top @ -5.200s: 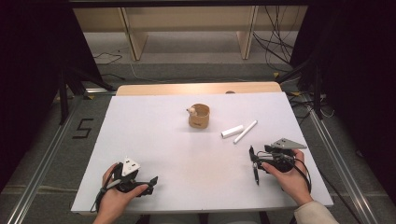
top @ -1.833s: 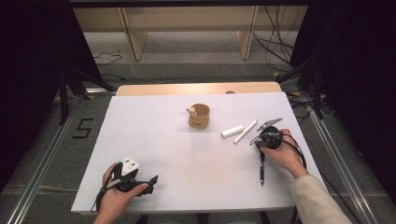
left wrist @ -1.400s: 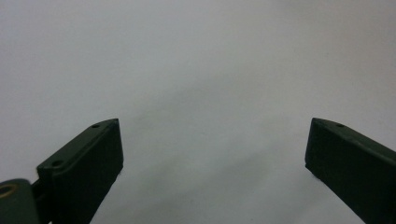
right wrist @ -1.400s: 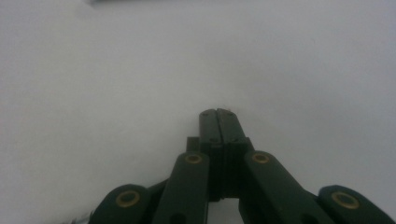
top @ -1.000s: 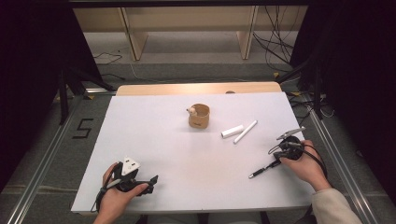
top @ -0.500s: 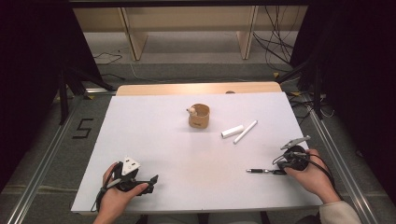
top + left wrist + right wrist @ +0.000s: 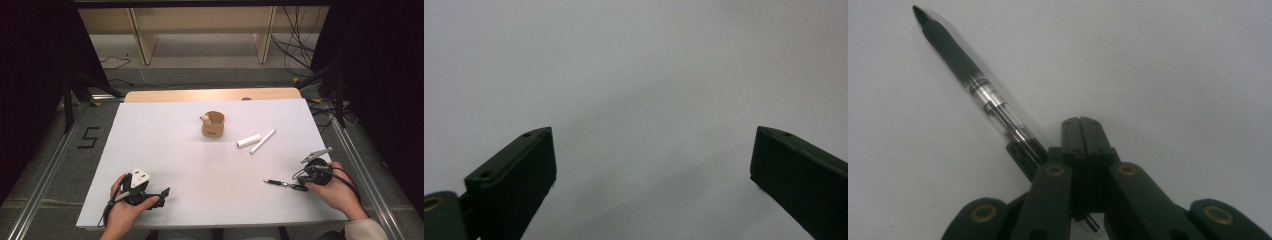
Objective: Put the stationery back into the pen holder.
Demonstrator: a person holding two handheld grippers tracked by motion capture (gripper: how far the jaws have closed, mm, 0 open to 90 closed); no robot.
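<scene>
Black jaws of the right gripper (image 7: 300, 186) are pressed together on the rear end of a pen (image 7: 973, 87), whose clear barrel and dark grip slant out ahead and to the left of the jaws, tip low over the white table (image 7: 165, 145). The left gripper (image 7: 159, 194) rests on the table in the person's left hand (image 7: 125, 212) with its jaws spread wide apart and bare white surface between them. Beyond the right gripper lie two white sticks (image 7: 256, 141), and farther off stands a small wooden cup (image 7: 213, 124).
</scene>
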